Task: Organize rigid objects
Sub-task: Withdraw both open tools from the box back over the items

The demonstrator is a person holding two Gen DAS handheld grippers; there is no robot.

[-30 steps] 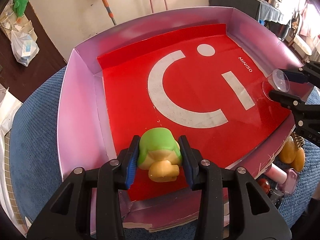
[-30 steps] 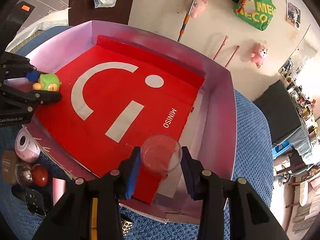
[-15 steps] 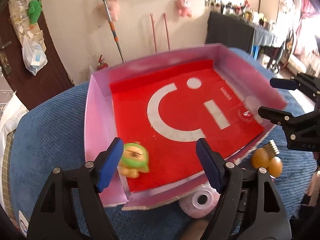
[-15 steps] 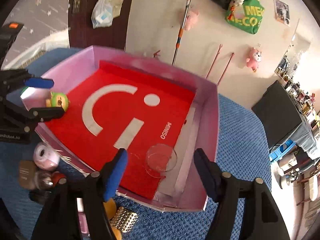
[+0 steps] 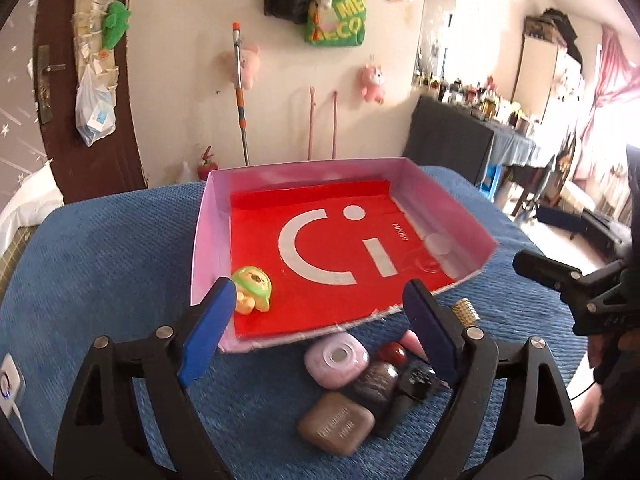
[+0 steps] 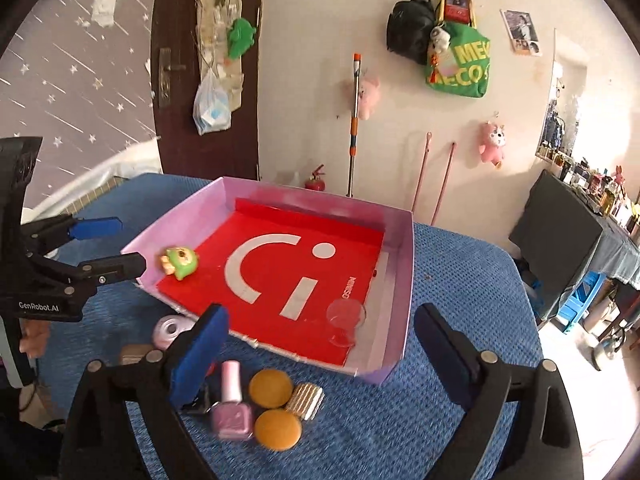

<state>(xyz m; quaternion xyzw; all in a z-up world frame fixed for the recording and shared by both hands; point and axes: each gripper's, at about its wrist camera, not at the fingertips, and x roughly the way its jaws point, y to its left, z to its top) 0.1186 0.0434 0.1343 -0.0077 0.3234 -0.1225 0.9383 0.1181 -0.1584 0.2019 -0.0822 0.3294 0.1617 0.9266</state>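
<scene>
Both the left gripper and right gripper are hanging spread apart, empty, above the pile. The green toy and clear cup are lying ahead inside the pink box. Reaching for the nail polish below risks scattering its tightly packed neighbours.

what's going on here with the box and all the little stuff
A person with tongs in each hand is sorting small items into a pink box with a red liner. The green toy figure and a clear glass cup lie inside it. Both the left tongs and right tongs are open and empty, over the pile outside the box: a pink nail polish bottle, two orange discs, a pink round case and a brown case.
</scene>
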